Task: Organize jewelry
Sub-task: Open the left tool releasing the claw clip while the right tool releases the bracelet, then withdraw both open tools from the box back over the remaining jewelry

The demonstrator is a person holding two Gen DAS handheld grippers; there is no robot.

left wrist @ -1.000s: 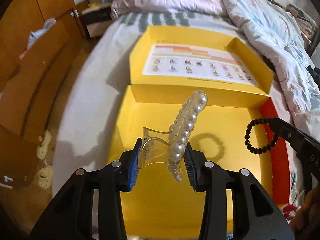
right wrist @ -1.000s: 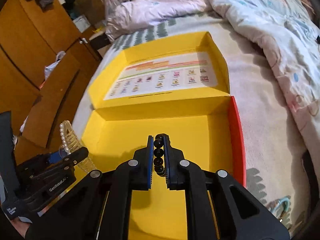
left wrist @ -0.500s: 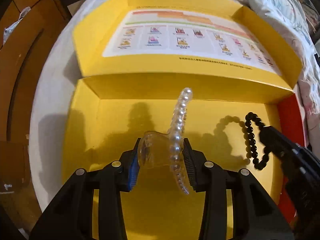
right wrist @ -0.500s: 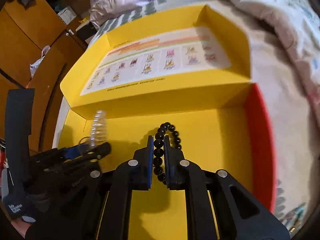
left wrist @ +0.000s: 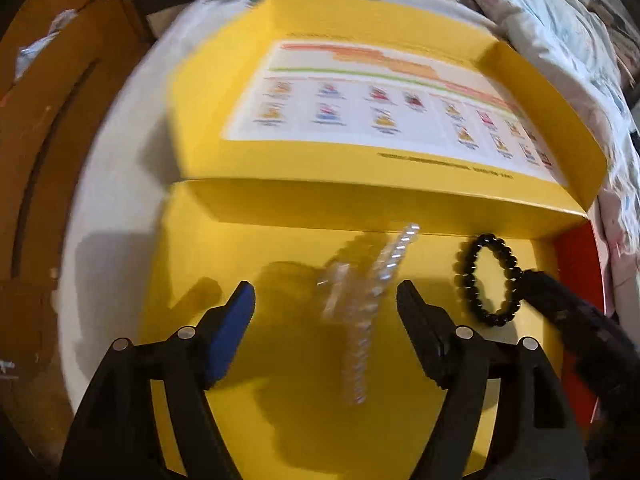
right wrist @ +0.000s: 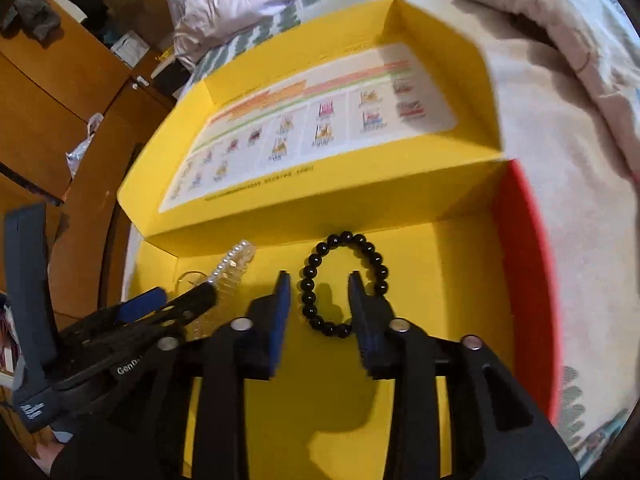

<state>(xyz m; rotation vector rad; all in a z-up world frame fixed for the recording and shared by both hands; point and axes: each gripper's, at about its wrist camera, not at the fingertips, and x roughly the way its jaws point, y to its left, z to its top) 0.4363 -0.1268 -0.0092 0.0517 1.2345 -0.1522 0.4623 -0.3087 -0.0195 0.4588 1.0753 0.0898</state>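
Observation:
An open yellow box (left wrist: pixel 280 420) lies on the bed. My left gripper (left wrist: pixel 325 290) hangs over its floor with jaws opening wide. The clear hair clip with a row of pearls (left wrist: pixel 360 300) shows blurred between them, free of both pads. The black bead bracelet (left wrist: pixel 490 280) lies to its right on the box floor. In the right wrist view my right gripper (right wrist: pixel 319 278) is opening too. The bracelet (right wrist: pixel 344 284) lies flat between its fingers, and the pads do not press on it. The left gripper (right wrist: pixel 160 308) and the pearl clip (right wrist: pixel 232 268) show at the left.
The box lid (left wrist: pixel 360 100) lies folded back behind, with a printed sheet inside it. A red side wall (right wrist: pixel 528 280) closes the box on the right. Crumpled quilts (right wrist: pixel 560 20) cover the bed beyond, and wooden cabinets (right wrist: pixel 60 80) stand to the left.
Both grippers have sunk into the box and opened. The pearl clip has left the left pads, and the bracelet has dropped from the right pads onto the box floor.

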